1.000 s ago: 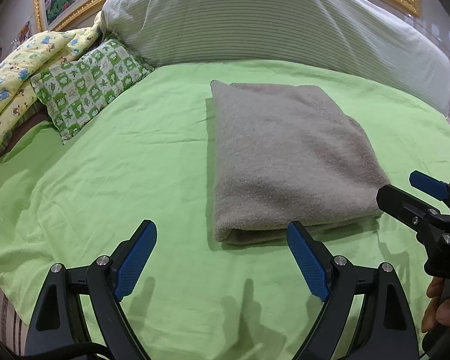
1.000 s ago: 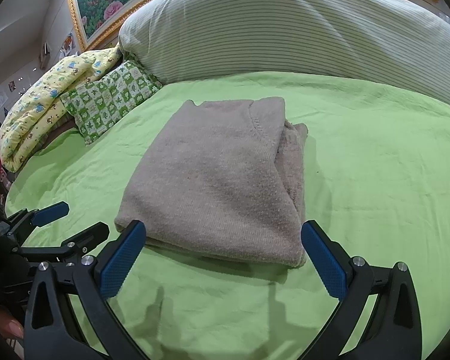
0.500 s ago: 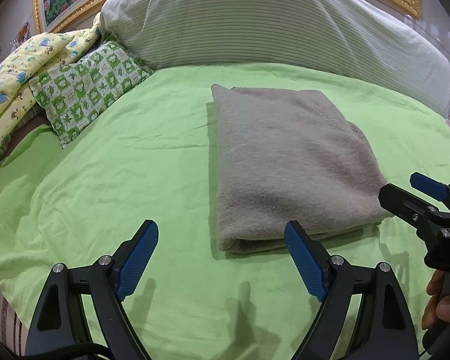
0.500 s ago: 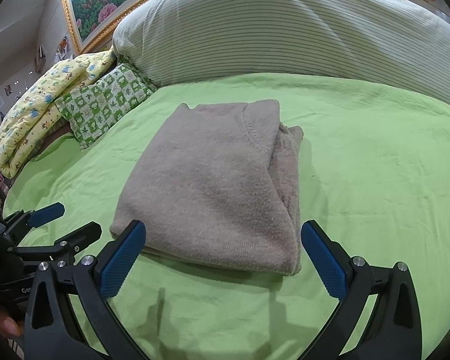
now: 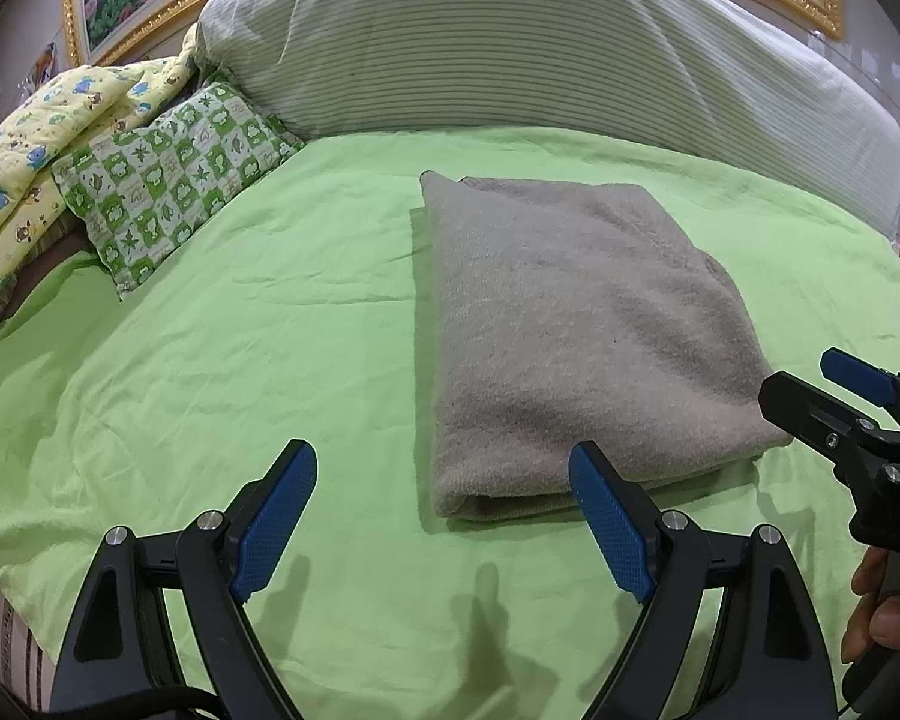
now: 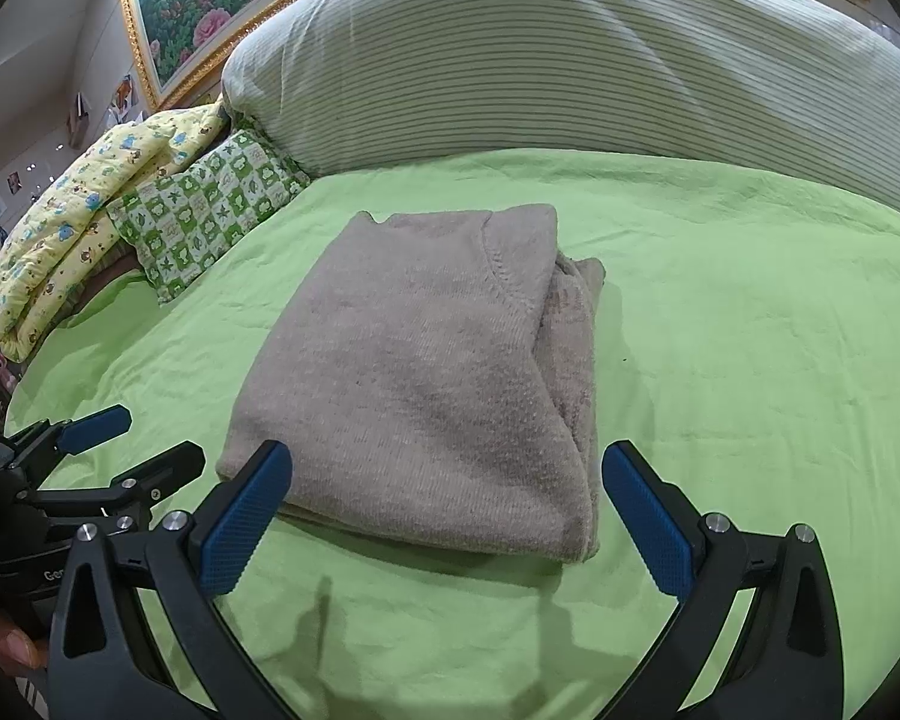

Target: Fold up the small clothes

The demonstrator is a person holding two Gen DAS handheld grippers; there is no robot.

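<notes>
A grey-beige knit garment (image 5: 576, 324) lies folded into a thick rectangle on the green bed sheet (image 5: 240, 330); it also shows in the right wrist view (image 6: 426, 384). My left gripper (image 5: 444, 516) is open and empty, just in front of the garment's near left corner. My right gripper (image 6: 447, 516) is open and empty, in front of the garment's near edge. The right gripper shows at the right edge of the left wrist view (image 5: 834, 396), and the left gripper at the left edge of the right wrist view (image 6: 126, 438).
A large striped pillow (image 5: 510, 42) lies along the head of the bed. A green checked cushion (image 5: 174, 174) and a yellow printed quilt (image 5: 36, 138) lie at the far left. A gold-framed picture (image 6: 210, 0) hangs behind.
Both grippers have drawn back a little from the folded garment and stay open. The garment has not moved.
</notes>
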